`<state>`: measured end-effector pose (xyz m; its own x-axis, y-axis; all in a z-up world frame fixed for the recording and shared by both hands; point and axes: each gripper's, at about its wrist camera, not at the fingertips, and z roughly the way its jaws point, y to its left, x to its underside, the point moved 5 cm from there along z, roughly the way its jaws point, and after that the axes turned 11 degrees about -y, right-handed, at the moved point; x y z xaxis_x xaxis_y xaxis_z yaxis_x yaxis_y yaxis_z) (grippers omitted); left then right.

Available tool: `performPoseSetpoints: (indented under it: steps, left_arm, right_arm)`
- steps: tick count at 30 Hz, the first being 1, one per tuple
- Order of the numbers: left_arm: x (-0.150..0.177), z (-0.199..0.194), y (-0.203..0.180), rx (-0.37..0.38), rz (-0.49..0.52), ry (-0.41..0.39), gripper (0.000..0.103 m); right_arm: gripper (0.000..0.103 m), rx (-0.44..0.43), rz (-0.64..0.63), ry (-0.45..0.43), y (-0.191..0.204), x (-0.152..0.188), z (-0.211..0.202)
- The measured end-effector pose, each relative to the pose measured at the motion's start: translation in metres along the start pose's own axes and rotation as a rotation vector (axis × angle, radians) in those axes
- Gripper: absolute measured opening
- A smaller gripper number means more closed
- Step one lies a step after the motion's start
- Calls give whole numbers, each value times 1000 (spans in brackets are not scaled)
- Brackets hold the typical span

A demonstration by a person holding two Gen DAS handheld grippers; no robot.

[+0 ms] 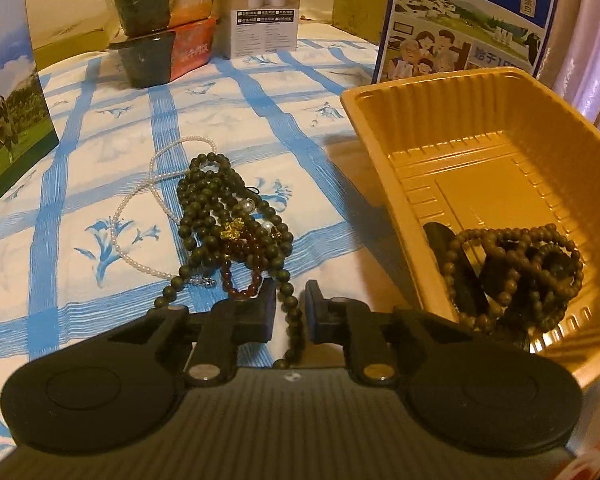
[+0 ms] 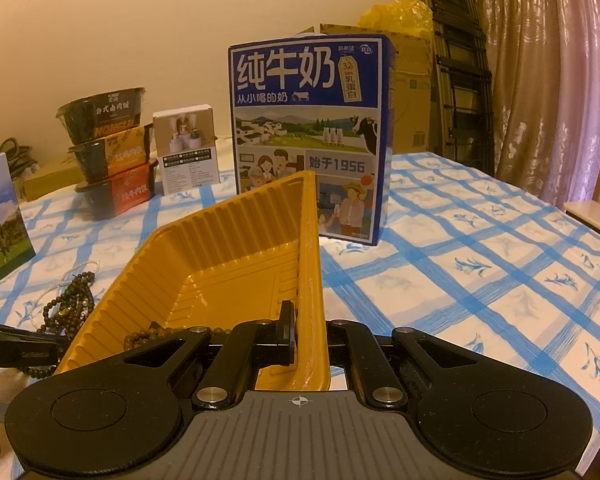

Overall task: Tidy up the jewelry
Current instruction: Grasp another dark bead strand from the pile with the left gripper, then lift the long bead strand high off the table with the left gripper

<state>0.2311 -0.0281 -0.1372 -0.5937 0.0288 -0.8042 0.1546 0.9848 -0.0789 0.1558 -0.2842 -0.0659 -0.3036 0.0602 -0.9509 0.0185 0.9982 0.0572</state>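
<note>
A tangle of dark green bead strands (image 1: 220,208) with a gold charm, a dark red bead bracelet (image 1: 240,280) and a white pearl necklace (image 1: 140,208) lie on the blue-checked cloth. My left gripper (image 1: 291,312) is open, its fingers on either side of one green strand (image 1: 294,320) at the pile's near end. A yellow plastic tray (image 1: 480,152) is tilted and holds brown bead strands (image 1: 512,272). My right gripper (image 2: 308,340) is shut on the tray's side wall (image 2: 310,280). The bead pile also shows in the right wrist view (image 2: 70,300).
A blue milk carton box (image 2: 308,140) stands behind the tray. Stacked instant-meal bowls (image 2: 108,152) and a small white box (image 2: 188,148) stand at the back left. A cow-picture box (image 1: 4,92) stands on the left. Curtains and cardboard boxes are at the back right.
</note>
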Motion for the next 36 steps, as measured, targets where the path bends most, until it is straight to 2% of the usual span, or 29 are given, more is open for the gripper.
performPoseSetpoints:
  steps: [5, 9, 12, 16, 26, 36]
  left_arm:
    - [0, 1, 2, 4, 3, -1, 6]
    - [-5, 0, 6, 13, -8, 14, 6]
    - [-18, -11, 15, 19, -31, -14, 6]
    - [-54, -37, 31, 17, -61, -96, 6]
    - [-162, -127, 61, -13, -12, -334, 6]
    - [-225, -206, 57, 7, -11, -478, 6]
  right_arm:
    - [6, 0, 1, 0, 0, 1, 0]
    - [6, 0, 3, 1, 0, 1, 0]
    - [6, -1, 4, 2, 0, 2, 1]
    - [6, -1, 13, 4, -1, 5, 3]
    - [6, 0, 11, 3, -2, 4, 3]
    - [6, 0, 15, 5, -1, 4, 3]
